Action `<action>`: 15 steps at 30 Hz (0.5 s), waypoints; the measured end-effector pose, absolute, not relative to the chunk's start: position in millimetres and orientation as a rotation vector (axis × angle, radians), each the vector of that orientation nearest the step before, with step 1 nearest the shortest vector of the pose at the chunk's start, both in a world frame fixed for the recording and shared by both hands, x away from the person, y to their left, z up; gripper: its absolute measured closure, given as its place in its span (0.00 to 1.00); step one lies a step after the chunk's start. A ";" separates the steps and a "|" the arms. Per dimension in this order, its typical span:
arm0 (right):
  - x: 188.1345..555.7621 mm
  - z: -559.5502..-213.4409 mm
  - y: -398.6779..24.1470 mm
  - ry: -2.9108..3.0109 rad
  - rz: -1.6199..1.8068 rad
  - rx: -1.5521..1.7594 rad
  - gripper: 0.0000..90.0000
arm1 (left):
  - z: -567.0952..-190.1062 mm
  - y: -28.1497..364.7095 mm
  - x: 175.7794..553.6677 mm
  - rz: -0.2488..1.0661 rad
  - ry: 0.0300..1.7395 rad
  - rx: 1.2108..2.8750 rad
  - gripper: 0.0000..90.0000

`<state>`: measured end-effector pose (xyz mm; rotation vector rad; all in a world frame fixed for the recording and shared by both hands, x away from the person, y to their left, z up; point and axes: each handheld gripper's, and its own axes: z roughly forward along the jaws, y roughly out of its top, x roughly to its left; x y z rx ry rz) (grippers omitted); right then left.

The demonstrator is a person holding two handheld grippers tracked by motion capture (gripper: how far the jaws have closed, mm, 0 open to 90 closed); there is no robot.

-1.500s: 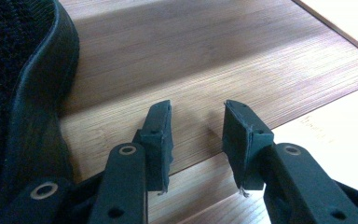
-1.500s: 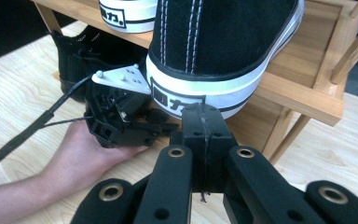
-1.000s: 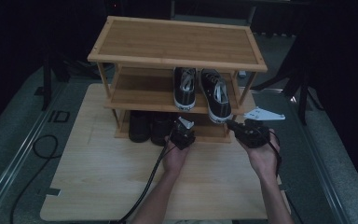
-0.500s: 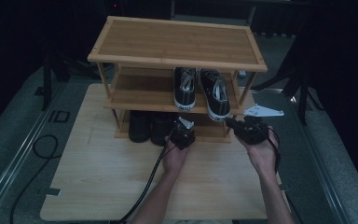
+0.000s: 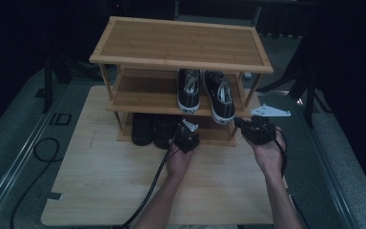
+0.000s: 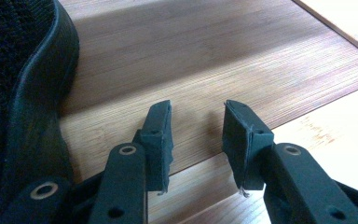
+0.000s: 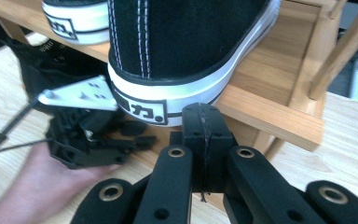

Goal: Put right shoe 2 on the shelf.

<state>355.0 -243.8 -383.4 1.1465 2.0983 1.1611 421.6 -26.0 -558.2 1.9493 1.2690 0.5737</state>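
A bamboo shoe rack [image 5: 181, 43] stands on a pale wooden board [image 5: 100, 181]. Two black-and-white sneakers [image 5: 189, 90] [image 5: 219, 98] sit heel-out on its middle shelf. A pair of black shoes [image 5: 143, 129] is on the bottom shelf. My left gripper [image 5: 183, 131] [image 6: 196, 128] is open over the bottom shelf's front edge [image 6: 191, 56], just right of a black shoe [image 6: 23, 93], with nothing between its jaws. My right gripper [image 5: 240, 124] [image 7: 204, 112] is shut and empty, its tips just below the heel of the right sneaker [image 7: 182, 42].
The rack's right post [image 7: 340, 51] stands close to my right gripper. A black cable [image 5: 152, 186] trails from the left gripper across the board. Dark stands [image 5: 310, 90] flank the rack, and grey floor [image 5: 9, 157] lies beside the board.
My right gripper has edged slightly toward the rack. The left gripper has stayed where it was.
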 end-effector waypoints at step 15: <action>353.7 -387.2 -237.9 2.085 1.194 1.153 1.00 | -558.2 -26.0 421.6 0.574 1.269 1.949 0.70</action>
